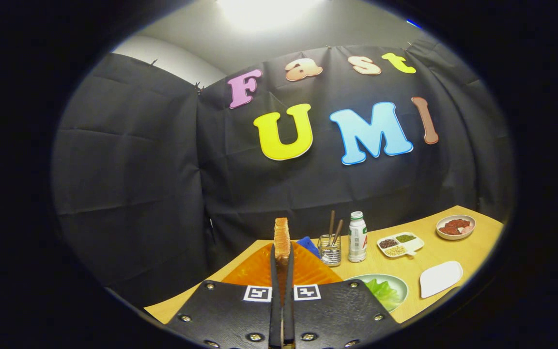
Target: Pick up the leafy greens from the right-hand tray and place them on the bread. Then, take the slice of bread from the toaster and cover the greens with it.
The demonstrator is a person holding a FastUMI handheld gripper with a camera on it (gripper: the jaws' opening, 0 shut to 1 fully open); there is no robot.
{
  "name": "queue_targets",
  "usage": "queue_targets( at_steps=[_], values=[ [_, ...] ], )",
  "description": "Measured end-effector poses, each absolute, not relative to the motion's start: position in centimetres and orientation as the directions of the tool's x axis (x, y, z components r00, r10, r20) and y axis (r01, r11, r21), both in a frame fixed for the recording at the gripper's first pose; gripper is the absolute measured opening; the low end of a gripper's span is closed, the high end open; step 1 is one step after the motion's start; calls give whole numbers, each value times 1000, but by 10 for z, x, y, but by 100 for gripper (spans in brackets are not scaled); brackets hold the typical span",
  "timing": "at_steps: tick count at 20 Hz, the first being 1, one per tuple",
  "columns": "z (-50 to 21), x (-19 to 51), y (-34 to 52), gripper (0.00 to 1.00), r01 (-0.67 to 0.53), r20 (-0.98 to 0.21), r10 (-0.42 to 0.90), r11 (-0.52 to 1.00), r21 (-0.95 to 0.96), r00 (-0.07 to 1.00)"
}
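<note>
Both fingers (275, 271) of the gripper (282, 264) were nearly together, clamped on an upright bread slice (282, 237).

Toast slice (282, 238) upright, edge-on btwn tongs (282, 257); greens (383, 292) on plate.

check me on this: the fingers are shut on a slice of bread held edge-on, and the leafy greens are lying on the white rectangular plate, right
Not quite. In the gripper view the fingers are shut on the slice of bread, but the leafy greens lie on the round green plate. The white rectangular plate beside it holds nothing.
</note>
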State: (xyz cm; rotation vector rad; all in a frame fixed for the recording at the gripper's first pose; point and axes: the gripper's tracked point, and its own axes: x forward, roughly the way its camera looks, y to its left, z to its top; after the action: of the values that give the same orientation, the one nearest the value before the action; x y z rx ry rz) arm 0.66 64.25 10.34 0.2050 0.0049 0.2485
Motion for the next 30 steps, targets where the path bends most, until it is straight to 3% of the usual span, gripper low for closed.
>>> queue_targets(
  at_steps=[12, 21, 30],
  values=[
    [58, 19, 536, 2, -128, -42, 133, 987, 102, 990],
    [8, 31, 520, 2, -200, -92, 202, 979, 32, 975],
    [-16, 42, 540, 3, -223, -121, 233, 970, 94, 965]
  ],
)
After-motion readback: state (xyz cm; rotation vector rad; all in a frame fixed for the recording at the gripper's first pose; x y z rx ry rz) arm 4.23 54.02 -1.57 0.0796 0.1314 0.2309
